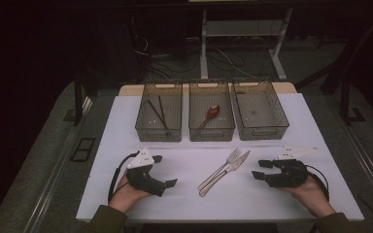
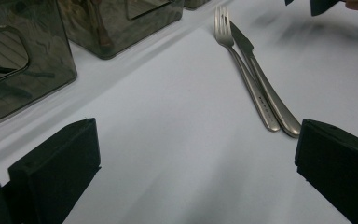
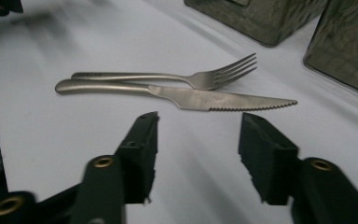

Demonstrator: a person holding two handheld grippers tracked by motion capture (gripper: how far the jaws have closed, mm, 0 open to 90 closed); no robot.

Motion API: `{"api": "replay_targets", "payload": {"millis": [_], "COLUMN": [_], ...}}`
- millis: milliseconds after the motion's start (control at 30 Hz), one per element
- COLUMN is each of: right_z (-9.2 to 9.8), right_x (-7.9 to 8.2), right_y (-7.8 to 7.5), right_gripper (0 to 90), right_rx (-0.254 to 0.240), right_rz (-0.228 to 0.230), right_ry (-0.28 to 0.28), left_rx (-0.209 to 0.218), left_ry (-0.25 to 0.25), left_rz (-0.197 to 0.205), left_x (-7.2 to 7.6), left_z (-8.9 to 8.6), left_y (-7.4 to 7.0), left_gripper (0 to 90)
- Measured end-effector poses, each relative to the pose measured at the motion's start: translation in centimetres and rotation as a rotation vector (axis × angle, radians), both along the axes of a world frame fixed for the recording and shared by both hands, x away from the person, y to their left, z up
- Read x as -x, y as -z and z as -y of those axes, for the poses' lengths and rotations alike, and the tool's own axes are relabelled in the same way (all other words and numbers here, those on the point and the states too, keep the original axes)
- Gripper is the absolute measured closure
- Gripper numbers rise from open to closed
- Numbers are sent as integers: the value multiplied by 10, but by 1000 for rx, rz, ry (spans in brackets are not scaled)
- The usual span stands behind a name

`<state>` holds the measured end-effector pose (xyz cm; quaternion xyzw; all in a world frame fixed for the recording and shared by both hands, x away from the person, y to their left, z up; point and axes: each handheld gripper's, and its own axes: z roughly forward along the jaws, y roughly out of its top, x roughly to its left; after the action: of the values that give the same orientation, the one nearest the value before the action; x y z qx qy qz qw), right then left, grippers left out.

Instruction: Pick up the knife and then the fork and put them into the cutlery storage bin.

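A steel fork point(image 1: 222, 168) and a steel knife point(image 1: 231, 167) lie side by side on the white table top point(image 1: 272, 141), tips pointing toward the bins. My left gripper point(image 1: 166, 171) rests to their left, held in a hand, its jaws wide apart with nothing between them. In the left gripper view point(image 2: 196, 144) the fork point(image 2: 242, 70) and knife point(image 2: 272, 100) lie ahead and to the right. My right gripper point(image 1: 258, 170) is to the right of the cutlery, open and empty. In the right gripper view point(image 3: 198, 140) its jaws face the knife point(image 3: 214, 99) and fork point(image 3: 186, 77), a little short of them.
Three clear bins stand in a row at the back. The left bin point(image 1: 145, 127) holds two black chopsticks point(image 1: 156, 112), the middle bin point(image 1: 211, 132) a red spoon point(image 1: 212, 112), and the right bin point(image 1: 261, 131) shows nothing inside. Dark floor, cables and table legs lie beyond.
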<state>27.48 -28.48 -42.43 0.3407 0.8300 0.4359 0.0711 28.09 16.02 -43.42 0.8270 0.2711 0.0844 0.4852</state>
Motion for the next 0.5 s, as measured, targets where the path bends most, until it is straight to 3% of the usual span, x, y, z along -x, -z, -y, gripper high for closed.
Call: {"api": "replay_targets", "payload": {"millis": [167, 500], "right_z": [-10, -41], "right_x": [-6, -26], "right_y": [-1, -2], "right_gripper": [633, 887], "right_rx": [-2, 24], "right_rz": [-15, -5], "right_ry": [4, -57], "left_rx": [-9, -11], "left_ry": [2, 5], "left_rz": [-2, 3], "left_x": [0, -1], "left_z": [2, 3], "left_y": [1, 2], "left_gripper": [0, 0]}}
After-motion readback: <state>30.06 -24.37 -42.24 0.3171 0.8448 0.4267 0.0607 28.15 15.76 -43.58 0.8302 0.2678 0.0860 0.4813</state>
